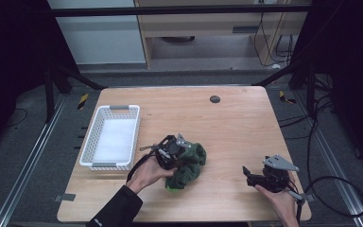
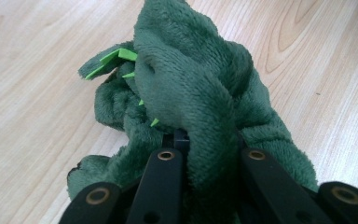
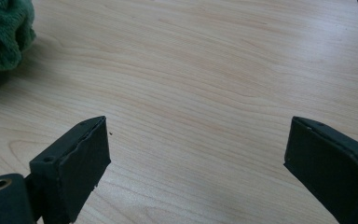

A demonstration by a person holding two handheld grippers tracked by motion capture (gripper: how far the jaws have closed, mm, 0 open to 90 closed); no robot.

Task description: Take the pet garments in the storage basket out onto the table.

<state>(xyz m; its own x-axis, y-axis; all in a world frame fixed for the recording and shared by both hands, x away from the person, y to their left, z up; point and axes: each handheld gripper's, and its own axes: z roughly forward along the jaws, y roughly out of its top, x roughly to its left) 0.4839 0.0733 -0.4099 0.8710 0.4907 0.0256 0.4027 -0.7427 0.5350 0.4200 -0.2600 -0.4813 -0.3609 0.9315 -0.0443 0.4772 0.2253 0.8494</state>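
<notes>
Green plush toy (image 2: 200,93) in left gripper (image 1: 172,153), white basket (image 1: 89,142) beside

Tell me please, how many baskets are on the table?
1. The white basket stands near the table's left edge, to the left of the green plush toy held by the left gripper. It looks empty.

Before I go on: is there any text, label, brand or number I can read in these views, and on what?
None can be read.
Sleeve cuff: a small white mark, too small and blurred to read.
Green plush toy, white basket, wooden table: no lettering can be seen.
</notes>
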